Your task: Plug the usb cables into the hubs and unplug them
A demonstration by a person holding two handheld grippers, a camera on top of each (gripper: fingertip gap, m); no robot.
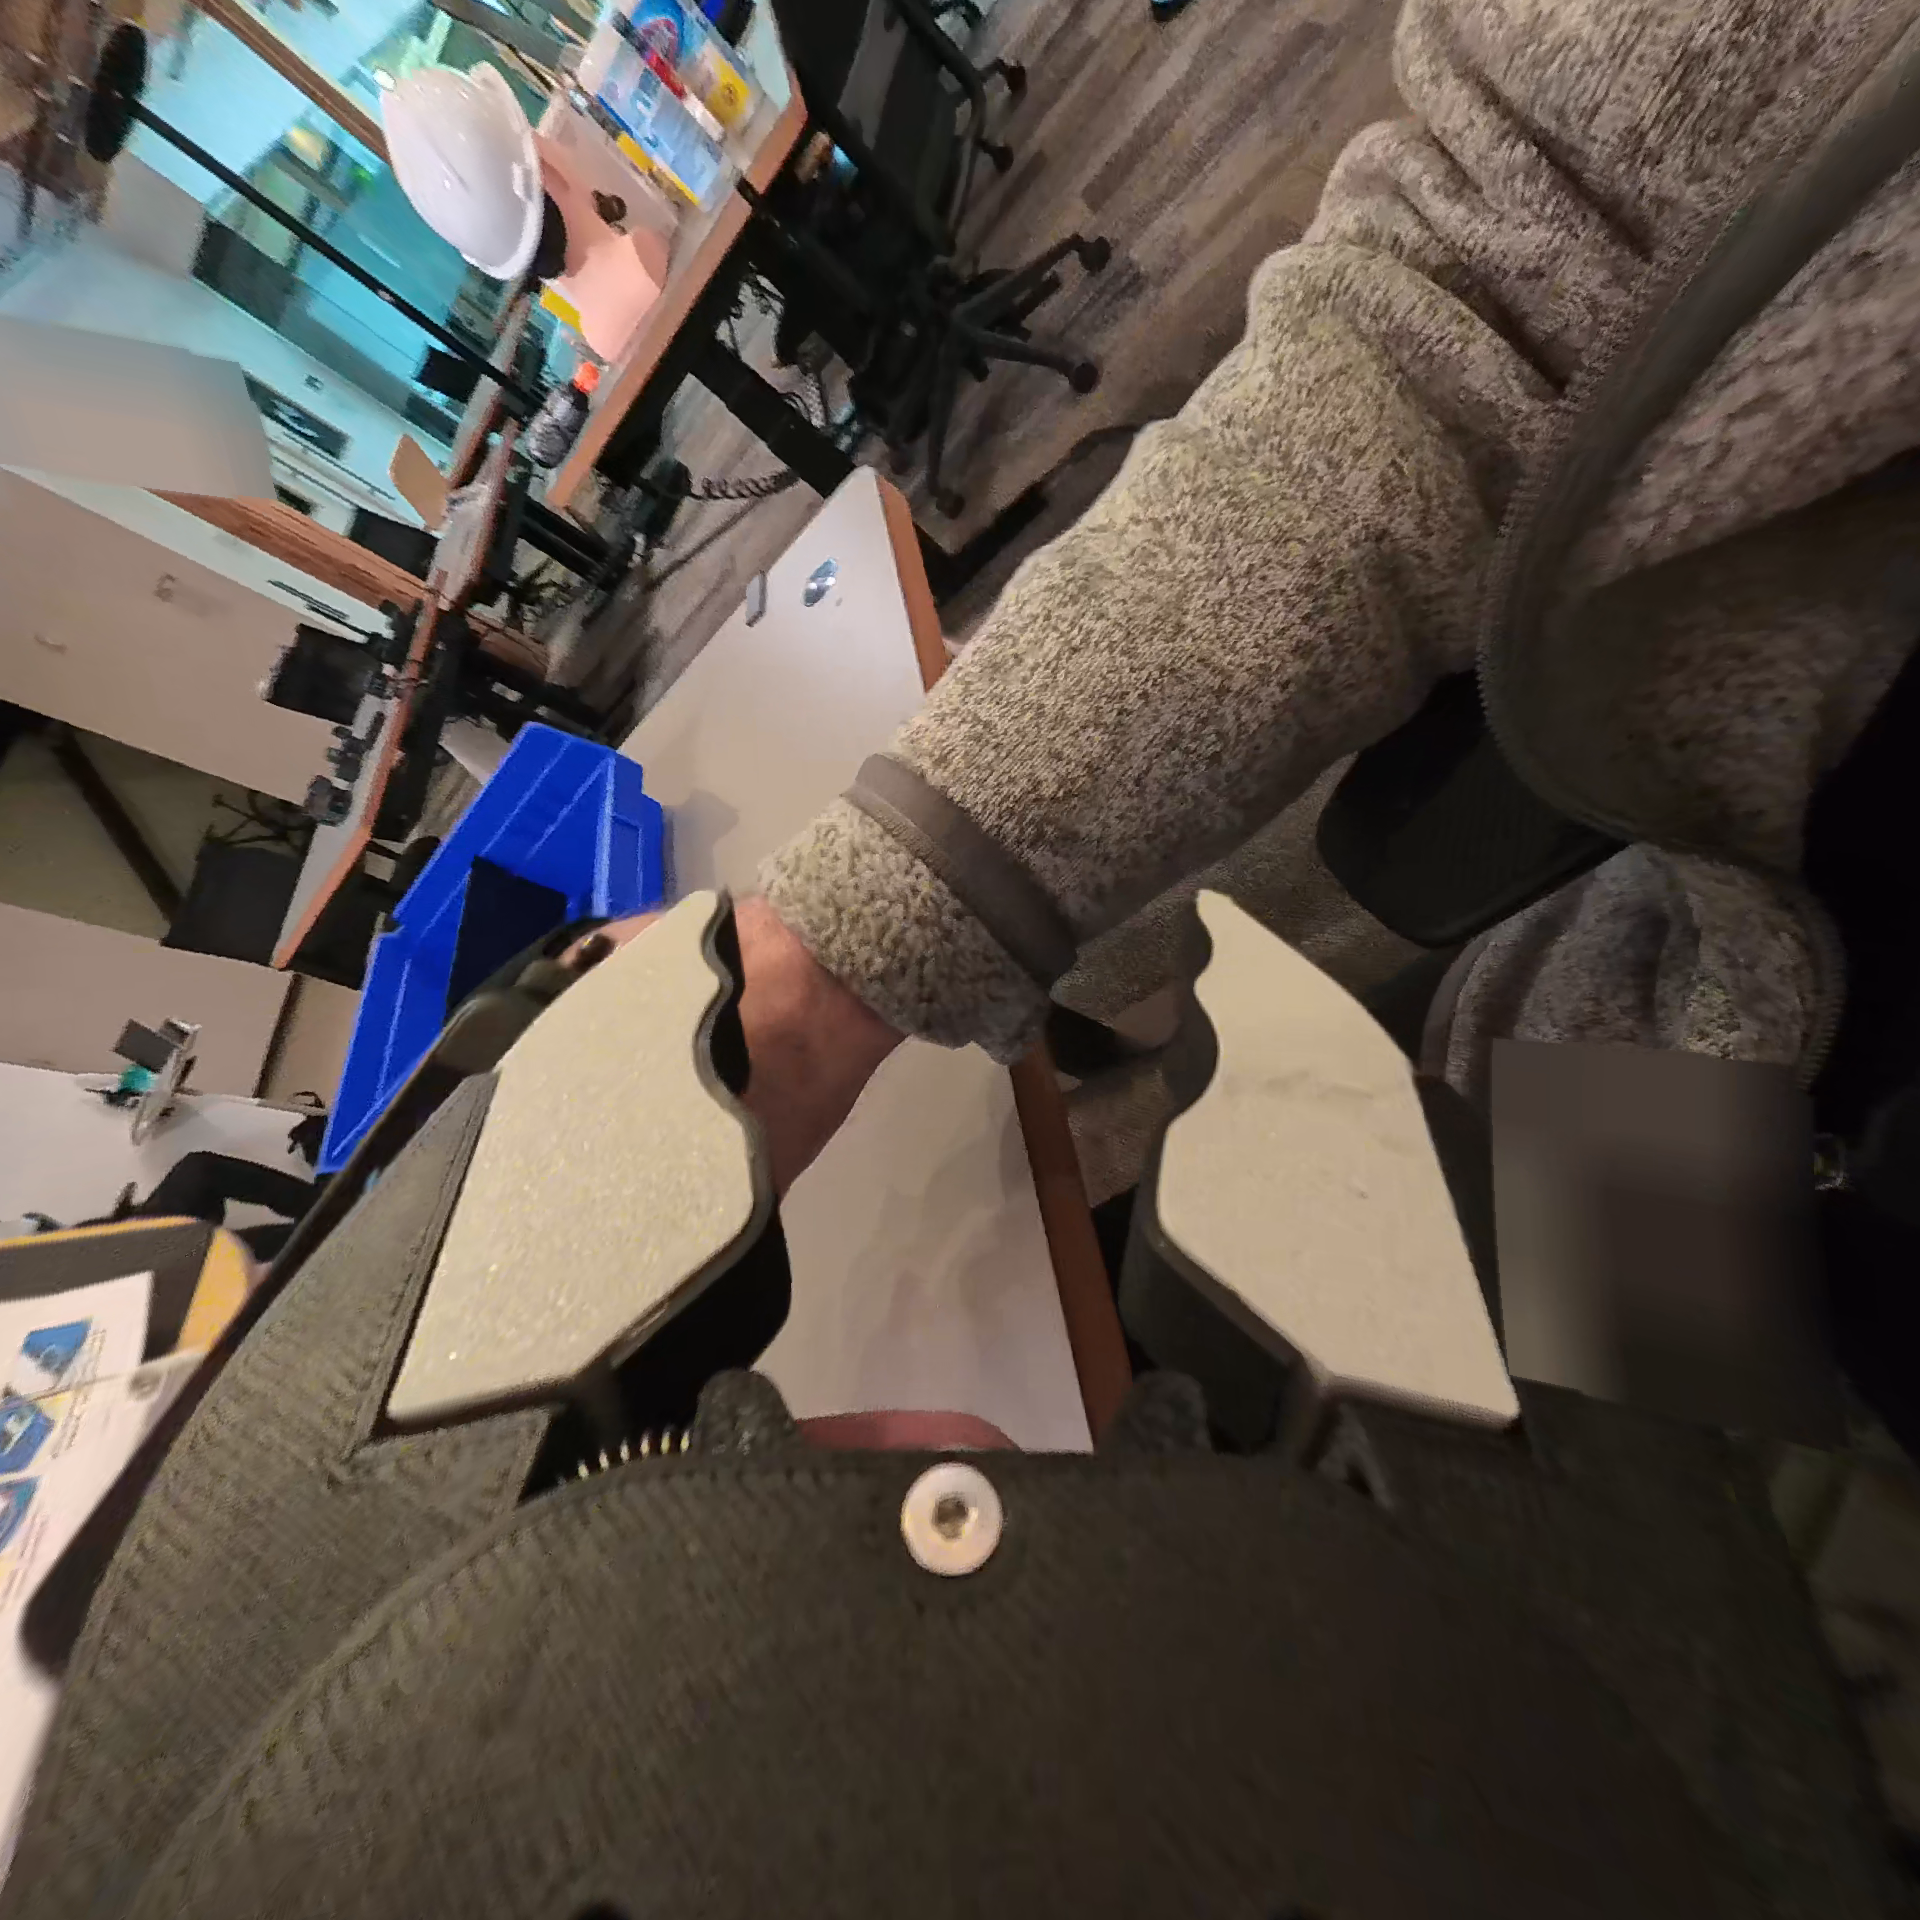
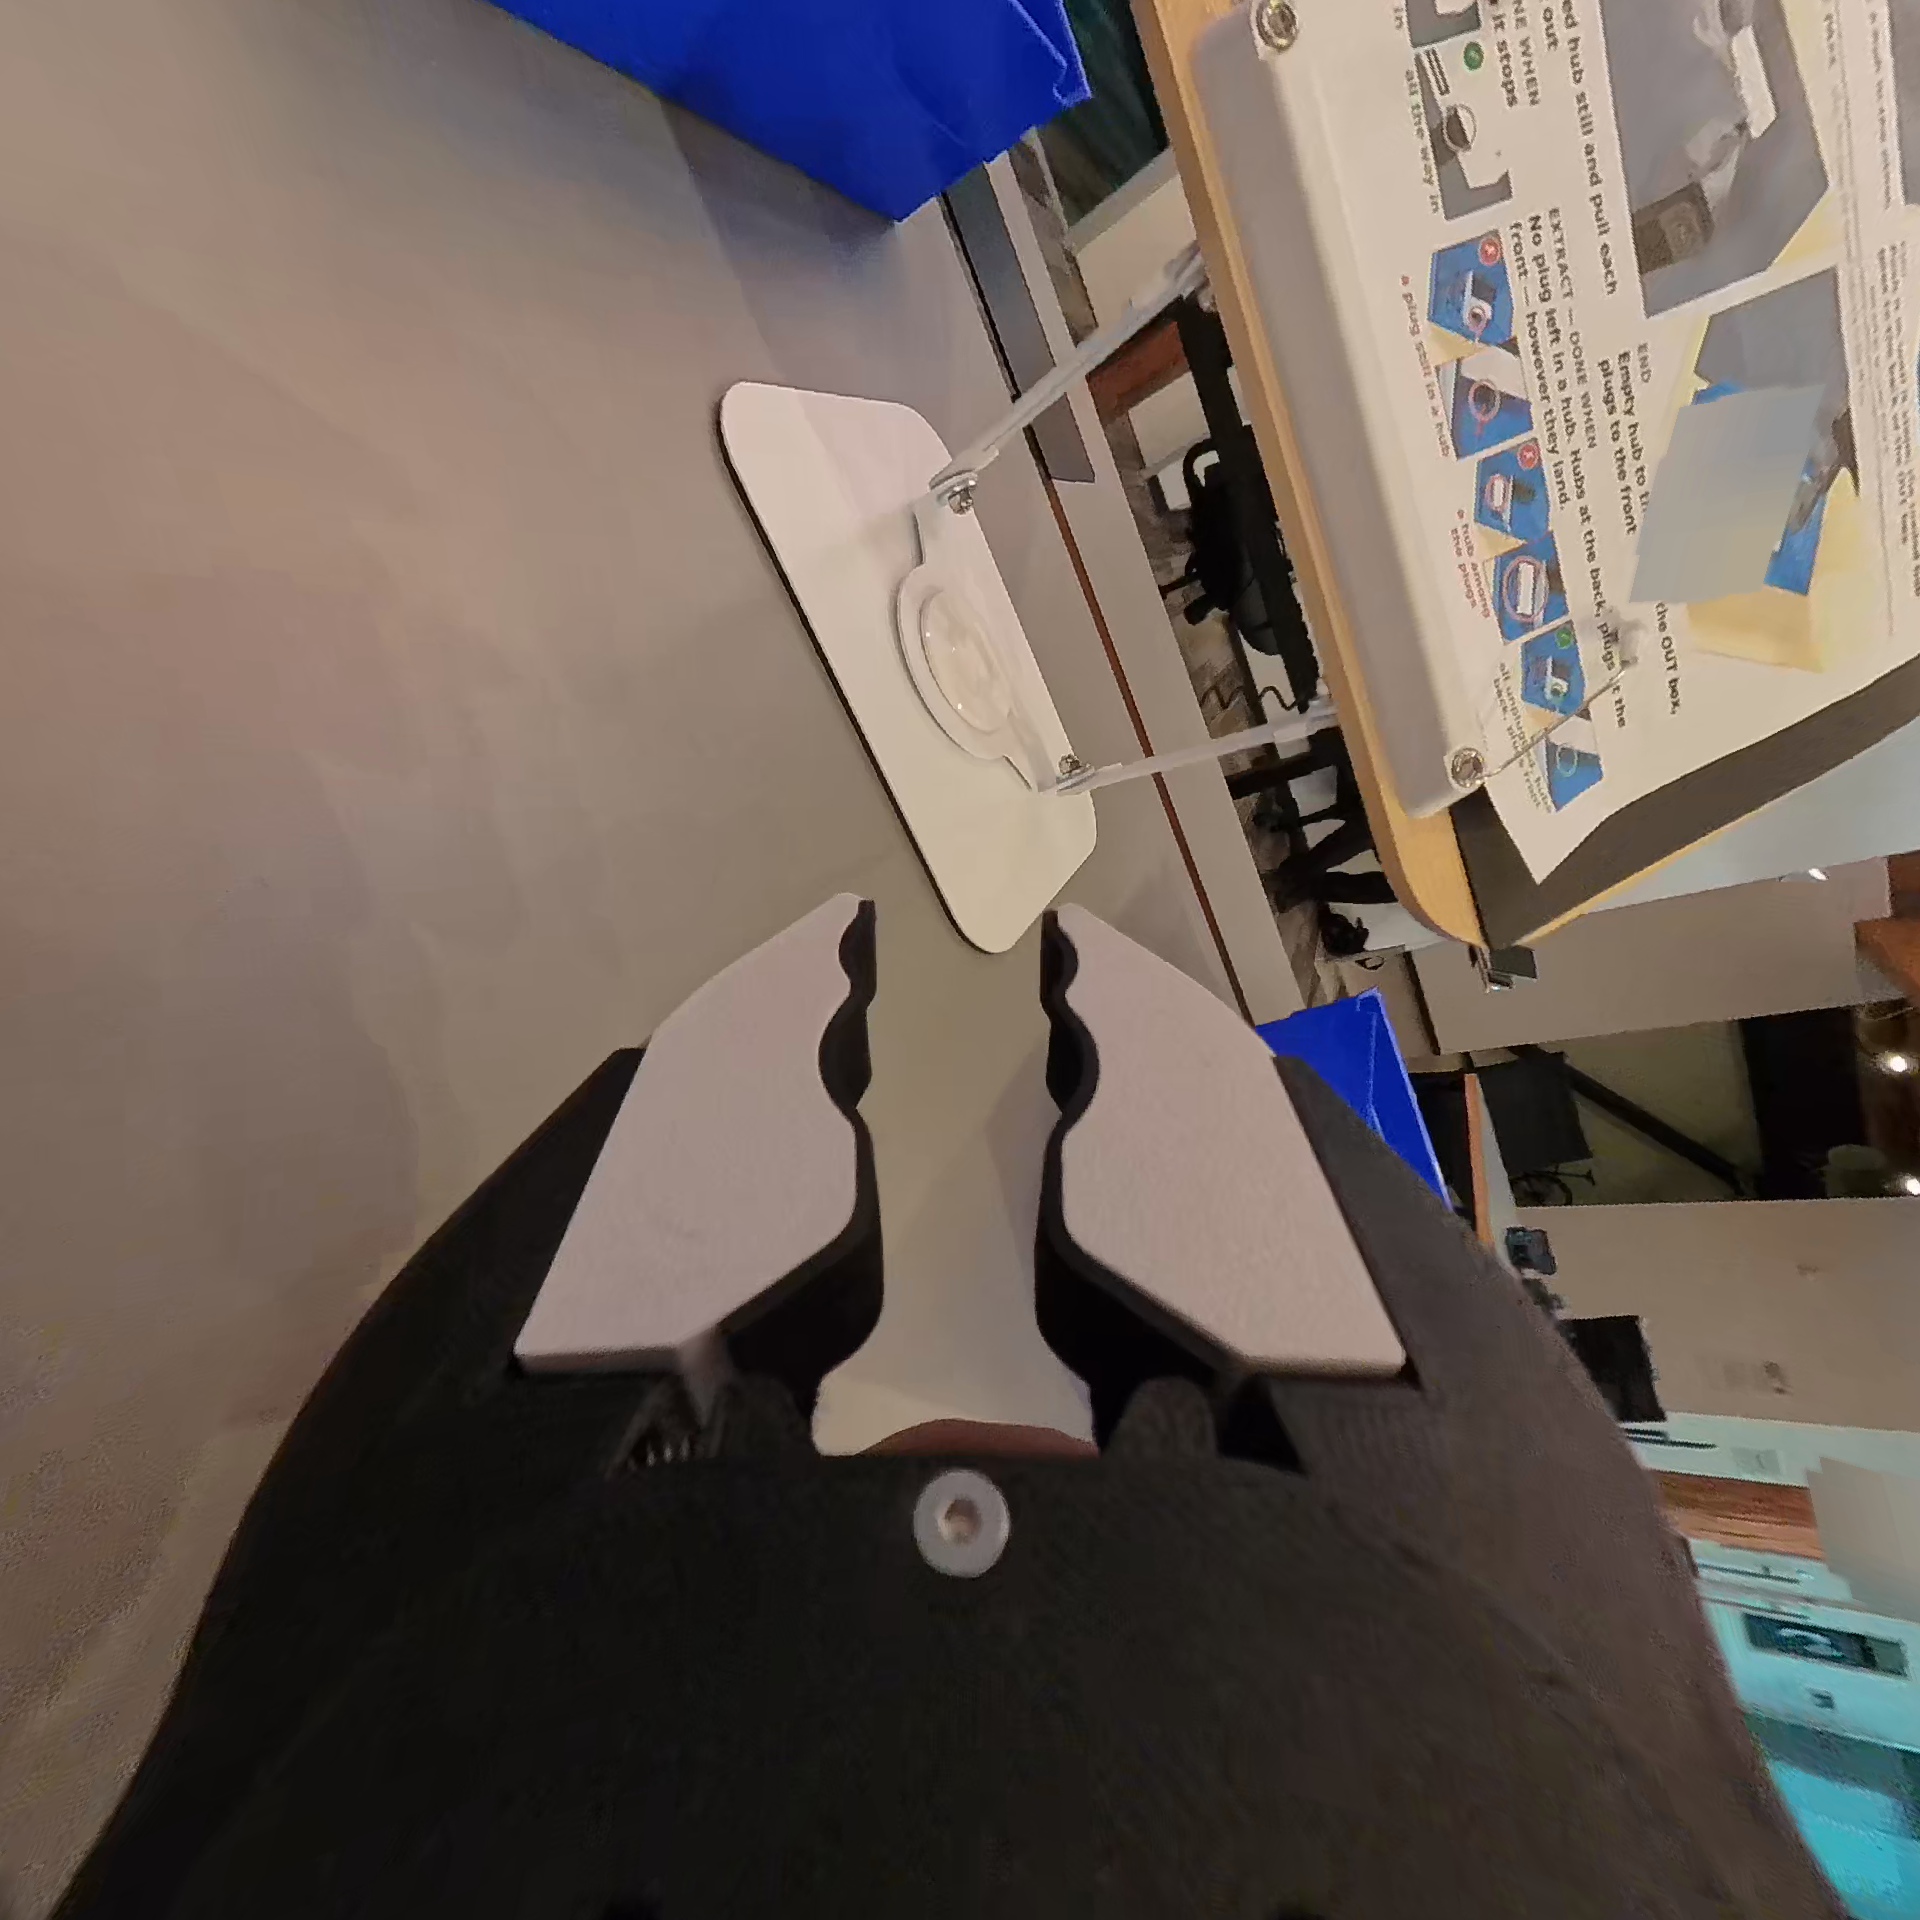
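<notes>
Both claws released and bare, left claw (image 1: 961, 914) wide, right claw (image 2: 956, 920) narrower over grey counter (image 2: 416, 727) (cables, hubs unseen; bearing undeterminable).

Grey table (image 2: 364, 520) (blue bin (image 1: 520, 894), stand (image 2: 894, 665))

Left hand-held gripper (image 1: 961, 914): jaws stand wide apart, nothing between the pads, view rolled steeply to one side. Beyond its fingertips, from 2 o'clock down toward centre, the person's forearm in a grey knit sleeve (image 1: 1195, 644) reaches in; the bare wrist (image 1: 805, 1029) passes behind the left finger (image 1: 592, 1174).

Right hand-held gripper (image 2: 956, 920): jaws partly apart, a clear gap between the wavy pads (image 2: 1164, 1164), grasp bare, pointing toward 12 o'clock, also rolled sideways.
</notes>
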